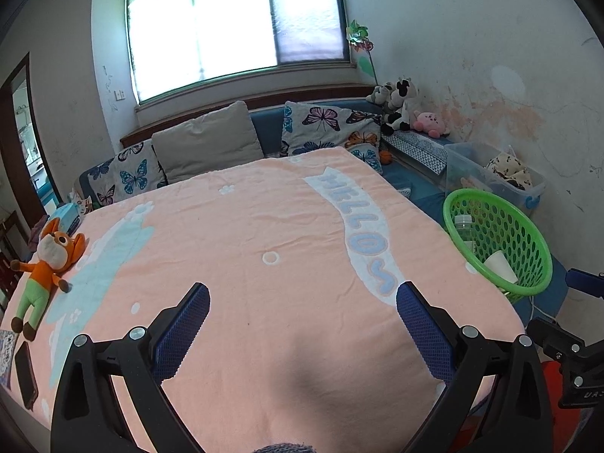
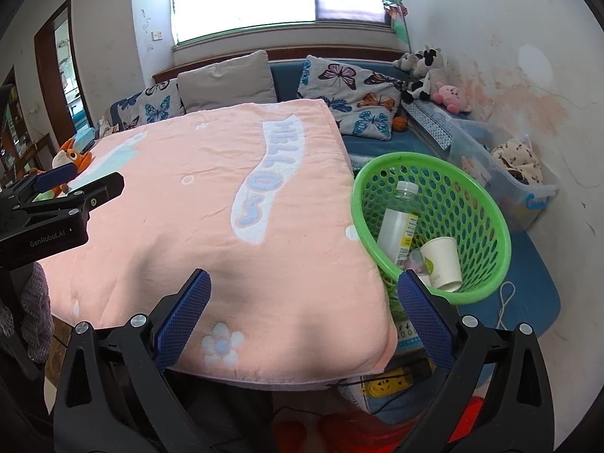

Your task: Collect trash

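Note:
A green mesh basket [image 2: 487,204] stands at the right edge of the table; it also shows in the left wrist view [image 1: 524,234]. Inside it lie a clear plastic bottle [image 2: 396,222] and a white paper cup [image 2: 441,264], with a small crumpled scrap between them. My right gripper [image 2: 304,294] is open and empty, above the table's near right corner, its right finger close to the basket rim. My left gripper [image 1: 302,305] is open and empty over the pink cloth [image 1: 245,249]. It shows from the side at the left of the right wrist view [image 2: 64,185].
A fox plush [image 1: 45,264] and a dark phone [image 1: 26,373] lie at the table's left edge. A sofa with butterfly cushions [image 1: 324,128] and plush toys stands behind. A clear storage bin [image 2: 506,173] sits beyond the basket. A power strip [image 2: 389,385] and cables lie below the table.

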A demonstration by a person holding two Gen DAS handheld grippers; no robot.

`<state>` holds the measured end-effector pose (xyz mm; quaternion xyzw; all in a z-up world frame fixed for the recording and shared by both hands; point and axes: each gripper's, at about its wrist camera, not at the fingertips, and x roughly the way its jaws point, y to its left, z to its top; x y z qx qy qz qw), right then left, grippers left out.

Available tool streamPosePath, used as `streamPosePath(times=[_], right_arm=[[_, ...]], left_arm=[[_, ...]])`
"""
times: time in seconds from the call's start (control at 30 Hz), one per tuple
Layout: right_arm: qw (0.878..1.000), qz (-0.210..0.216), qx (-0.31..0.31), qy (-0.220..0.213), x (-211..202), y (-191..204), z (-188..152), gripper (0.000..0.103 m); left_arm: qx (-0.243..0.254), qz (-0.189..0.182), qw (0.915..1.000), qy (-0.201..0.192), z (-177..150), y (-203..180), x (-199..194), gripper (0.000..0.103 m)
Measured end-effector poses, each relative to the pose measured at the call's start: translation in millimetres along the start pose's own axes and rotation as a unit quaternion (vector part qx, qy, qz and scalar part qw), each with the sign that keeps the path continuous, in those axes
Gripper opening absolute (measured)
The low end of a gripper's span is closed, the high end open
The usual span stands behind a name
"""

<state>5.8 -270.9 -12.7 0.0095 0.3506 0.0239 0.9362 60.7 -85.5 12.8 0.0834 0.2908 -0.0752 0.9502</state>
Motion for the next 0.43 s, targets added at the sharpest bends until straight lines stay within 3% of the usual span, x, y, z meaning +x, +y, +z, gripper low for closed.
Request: streamPosePath(times=[0.43], right_arm=[[1.000, 0.003, 0.003, 0.000, 0.9, 1.2, 0.6, 0.098]], left_arm=[[-0.008, 0.011, 0.9999, -0.005, 1.2, 2.7, -1.5, 0.096]])
